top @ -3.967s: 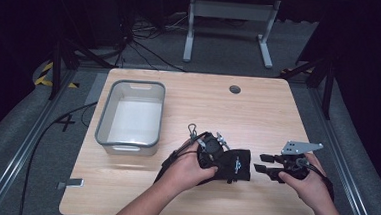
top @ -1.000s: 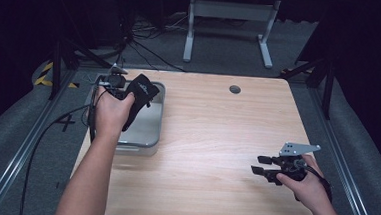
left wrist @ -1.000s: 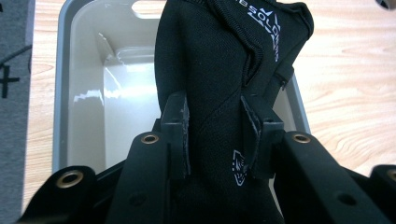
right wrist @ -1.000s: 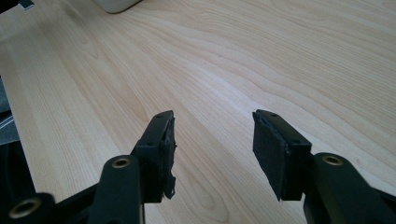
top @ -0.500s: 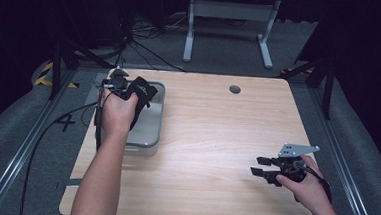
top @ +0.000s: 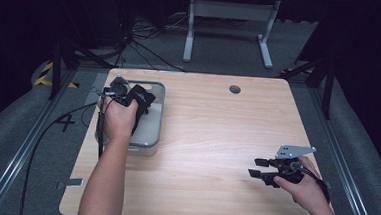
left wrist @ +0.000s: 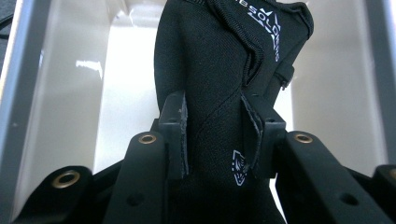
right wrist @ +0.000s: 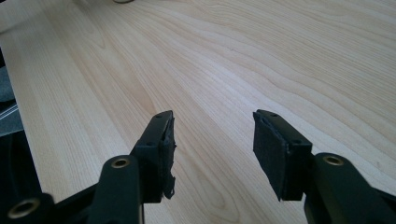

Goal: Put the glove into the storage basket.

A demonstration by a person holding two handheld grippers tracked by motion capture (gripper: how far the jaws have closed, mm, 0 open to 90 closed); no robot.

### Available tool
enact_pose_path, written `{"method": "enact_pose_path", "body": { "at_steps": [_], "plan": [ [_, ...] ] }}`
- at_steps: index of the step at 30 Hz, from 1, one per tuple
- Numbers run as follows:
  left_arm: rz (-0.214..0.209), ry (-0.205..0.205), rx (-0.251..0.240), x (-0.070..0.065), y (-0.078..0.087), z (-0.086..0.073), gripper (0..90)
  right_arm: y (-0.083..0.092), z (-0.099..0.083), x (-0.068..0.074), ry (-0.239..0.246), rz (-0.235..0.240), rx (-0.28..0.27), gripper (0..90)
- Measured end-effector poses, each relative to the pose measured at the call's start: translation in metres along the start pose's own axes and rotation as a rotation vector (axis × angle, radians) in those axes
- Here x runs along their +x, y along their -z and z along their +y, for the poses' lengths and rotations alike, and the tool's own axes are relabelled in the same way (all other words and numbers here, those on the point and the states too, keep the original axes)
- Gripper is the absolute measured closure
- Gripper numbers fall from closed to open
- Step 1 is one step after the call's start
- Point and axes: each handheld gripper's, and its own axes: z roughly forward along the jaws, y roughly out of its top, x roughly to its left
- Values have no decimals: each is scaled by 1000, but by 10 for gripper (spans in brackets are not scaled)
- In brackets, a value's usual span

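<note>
The left gripper (top: 129,96) is over the clear plastic bin (top: 152,135) at the far left of the tabletop (top: 216,139), and its fingers (left wrist: 175,130) are clamped on the black fabric pouch (left wrist: 219,70). The left gripper view looks straight down the jaws: the pouch hangs between the pads, white lettering near its top, and the pale floor of the bin lies behind it. Four seconds ago this same pouch was at the near middle of the tabletop, held in front of the person; a second ago it was already above the bin, and since then the hand has dropped lower into it, sitting closer to the near wall now. Whether the pouch touches the bin floor, I cannot tell.

On the near right, the right gripper (top: 257,167) rests low over bare wood, its fingers (right wrist: 161,154) spread apart with nothing between them. It sits in the same spot as a second ago, pointing left across the tabletop.
</note>
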Motion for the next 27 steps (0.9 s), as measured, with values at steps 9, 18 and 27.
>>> {"method": "enact_pose_path", "body": {
  "at_steps": [9, 18, 27],
  "plan": [
    [15, 7, 0, -2, -8, -2, 645, -3, 0, 2, 11, 1, 9, 485],
    [11, 62, -9, 6, -21, -11, 640, -3, -1, 1, 7, 2, 7, 484],
    [-23, 68, 13, 5, -24, -11, 573, -3, 0, 2, 11, 3, 6, 484]
  ]
}}
